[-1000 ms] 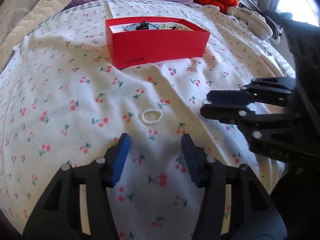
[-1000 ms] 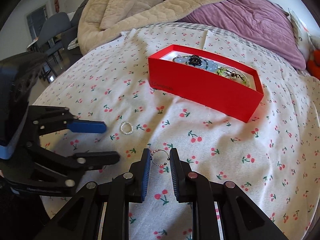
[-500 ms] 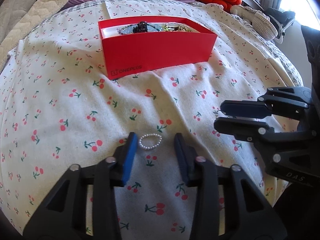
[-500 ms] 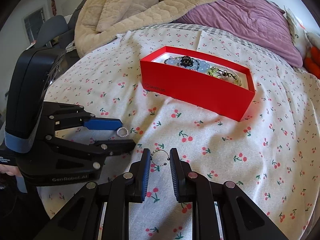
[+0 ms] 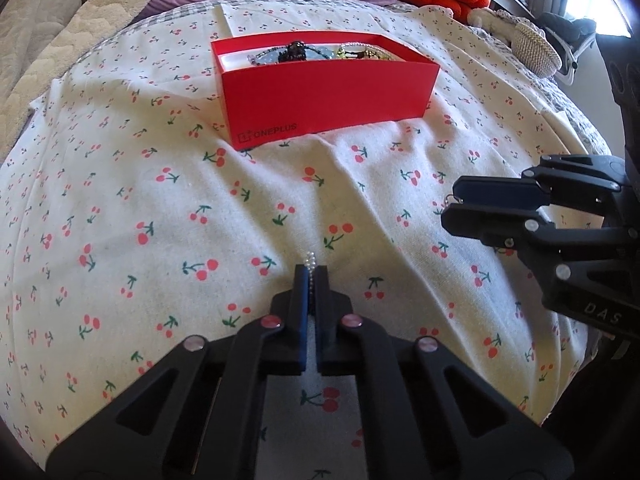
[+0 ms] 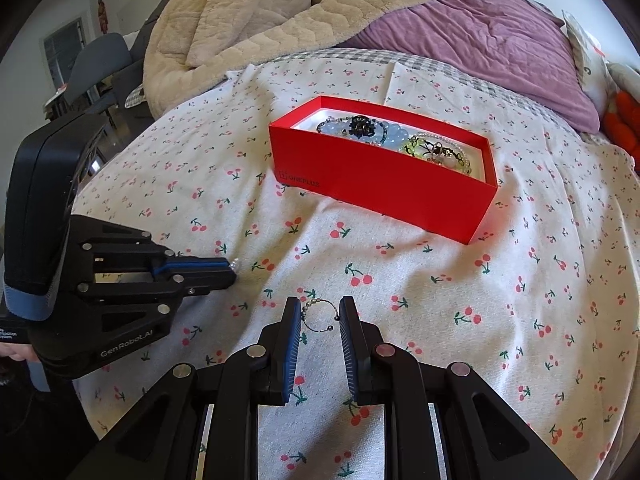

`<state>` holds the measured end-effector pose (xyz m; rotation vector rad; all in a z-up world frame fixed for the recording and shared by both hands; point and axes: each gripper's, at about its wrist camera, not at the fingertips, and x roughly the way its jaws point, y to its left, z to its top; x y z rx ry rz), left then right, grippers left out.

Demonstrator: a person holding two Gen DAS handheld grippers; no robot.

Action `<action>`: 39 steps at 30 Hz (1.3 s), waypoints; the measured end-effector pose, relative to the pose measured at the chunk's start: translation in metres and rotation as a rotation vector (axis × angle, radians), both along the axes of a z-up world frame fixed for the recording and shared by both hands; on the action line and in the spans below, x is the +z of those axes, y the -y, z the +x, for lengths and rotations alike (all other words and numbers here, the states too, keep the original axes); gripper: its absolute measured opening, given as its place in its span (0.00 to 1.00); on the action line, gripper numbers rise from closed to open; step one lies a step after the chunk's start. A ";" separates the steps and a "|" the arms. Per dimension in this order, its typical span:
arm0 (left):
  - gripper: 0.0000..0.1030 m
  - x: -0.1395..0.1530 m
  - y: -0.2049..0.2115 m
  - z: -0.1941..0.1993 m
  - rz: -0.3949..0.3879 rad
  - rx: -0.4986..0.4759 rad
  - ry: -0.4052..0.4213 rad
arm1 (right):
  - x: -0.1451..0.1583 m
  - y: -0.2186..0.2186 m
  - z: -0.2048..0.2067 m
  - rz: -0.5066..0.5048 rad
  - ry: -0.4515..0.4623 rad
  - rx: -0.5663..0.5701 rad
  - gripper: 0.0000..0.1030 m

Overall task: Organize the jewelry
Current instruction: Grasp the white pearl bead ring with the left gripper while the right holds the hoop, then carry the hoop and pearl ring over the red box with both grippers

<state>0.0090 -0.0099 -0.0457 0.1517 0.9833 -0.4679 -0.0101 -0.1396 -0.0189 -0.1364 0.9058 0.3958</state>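
Pinching a small pearl ring (image 5: 310, 260), the left gripper (image 5: 311, 280) is clenched at lower centre above the cherry-print bedsheet (image 5: 120, 208). Upper centre, the red box (image 5: 328, 100) holds beaded bracelets (image 6: 362, 128), partly hidden by its wall. Bare sheet lies around it. The right gripper (image 6: 320, 316) grasps a thin wire ring (image 6: 318, 314).
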 end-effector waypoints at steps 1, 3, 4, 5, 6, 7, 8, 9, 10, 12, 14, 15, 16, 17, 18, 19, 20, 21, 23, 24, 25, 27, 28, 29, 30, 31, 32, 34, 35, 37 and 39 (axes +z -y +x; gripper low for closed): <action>0.03 0.001 0.000 0.000 -0.002 0.001 -0.001 | 0.001 0.000 0.000 0.002 0.002 0.000 0.19; 0.03 0.003 -0.001 0.000 -0.008 0.002 -0.004 | 0.003 0.001 0.001 0.005 0.006 -0.001 0.19; 0.03 0.005 -0.001 0.001 -0.010 0.004 -0.006 | 0.004 0.001 0.001 0.007 0.008 -0.001 0.19; 0.03 0.006 -0.001 0.001 -0.013 0.007 -0.007 | 0.005 0.002 0.002 0.008 0.010 -0.002 0.19; 0.03 0.008 -0.001 0.002 -0.016 0.010 -0.007 | 0.007 0.002 0.003 0.010 0.012 -0.004 0.19; 0.03 0.010 -0.001 0.002 -0.018 0.011 -0.005 | 0.008 0.003 0.004 0.012 0.013 -0.004 0.19; 0.03 0.014 -0.002 0.003 -0.025 0.015 0.000 | 0.009 0.004 0.005 0.014 0.015 -0.005 0.19; 0.03 0.017 -0.002 0.004 -0.033 0.017 0.005 | 0.011 0.005 0.005 0.015 0.018 -0.006 0.19; 0.03 0.021 -0.002 0.006 -0.039 0.020 0.009 | 0.012 0.005 0.006 0.016 0.020 -0.006 0.19; 0.03 0.029 -0.001 0.010 -0.054 0.025 0.017 | 0.016 0.006 0.009 0.017 0.026 -0.008 0.19; 0.03 0.036 0.000 0.014 -0.064 0.030 0.028 | 0.021 0.008 0.013 0.018 0.027 -0.013 0.19; 0.03 0.040 0.000 0.017 -0.069 0.033 0.036 | 0.022 0.008 0.015 0.016 0.026 -0.015 0.19; 0.03 0.045 0.001 0.020 -0.077 0.037 0.043 | 0.024 0.008 0.018 0.014 0.025 -0.019 0.19; 0.03 0.049 0.002 0.023 -0.081 0.040 0.048 | 0.027 0.009 0.021 0.013 0.026 -0.022 0.19; 0.03 0.052 0.002 0.026 -0.084 0.044 0.052 | 0.029 0.010 0.023 0.013 0.026 -0.025 0.19; 0.03 0.055 0.003 0.028 -0.085 0.047 0.054 | 0.032 0.011 0.026 0.015 0.027 -0.028 0.19; 0.03 0.059 0.004 0.033 -0.087 0.053 0.057 | 0.035 0.012 0.030 0.016 0.028 -0.032 0.19; 0.03 0.061 0.005 0.037 -0.088 0.057 0.058 | 0.038 0.013 0.032 0.017 0.032 -0.036 0.19; 0.03 0.066 0.005 0.044 -0.090 0.067 0.063 | 0.044 0.015 0.039 0.024 0.036 -0.045 0.19; 0.03 0.068 0.005 0.046 -0.092 0.072 0.064 | 0.045 0.016 0.042 0.025 0.036 -0.050 0.19; 0.03 0.070 0.005 0.050 -0.095 0.078 0.065 | 0.047 0.017 0.046 0.027 0.035 -0.057 0.19; 0.03 0.073 0.006 0.058 -0.095 0.089 0.066 | 0.051 0.018 0.054 0.034 0.036 -0.066 0.19; 0.03 0.074 0.006 0.064 -0.096 0.095 0.067 | 0.052 0.019 0.057 0.037 0.037 -0.070 0.19; 0.03 0.075 0.006 0.067 -0.098 0.100 0.067 | 0.053 0.019 0.062 0.041 0.036 -0.075 0.19; 0.03 0.076 0.007 0.072 -0.102 0.105 0.065 | 0.054 0.020 0.066 0.046 0.037 -0.080 0.19; 0.03 0.076 0.008 0.077 -0.104 0.110 0.063 | 0.055 0.021 0.070 0.050 0.037 -0.083 0.19; 0.03 0.076 0.009 0.083 -0.103 0.115 0.062 | 0.056 0.021 0.075 0.055 0.036 -0.088 0.19; 0.03 0.074 0.011 0.092 -0.104 0.121 0.055 | 0.056 0.023 0.083 0.063 0.031 -0.094 0.19; 0.03 0.072 0.013 0.097 -0.104 0.126 0.051 | 0.055 0.023 0.089 0.065 0.026 -0.097 0.19; 0.03 0.069 0.015 0.103 -0.100 0.134 0.044 | 0.053 0.023 0.096 0.069 0.020 -0.102 0.19; 0.03 0.065 0.016 0.110 -0.089 0.146 0.039 | 0.050 0.023 0.104 0.075 0.011 -0.108 0.19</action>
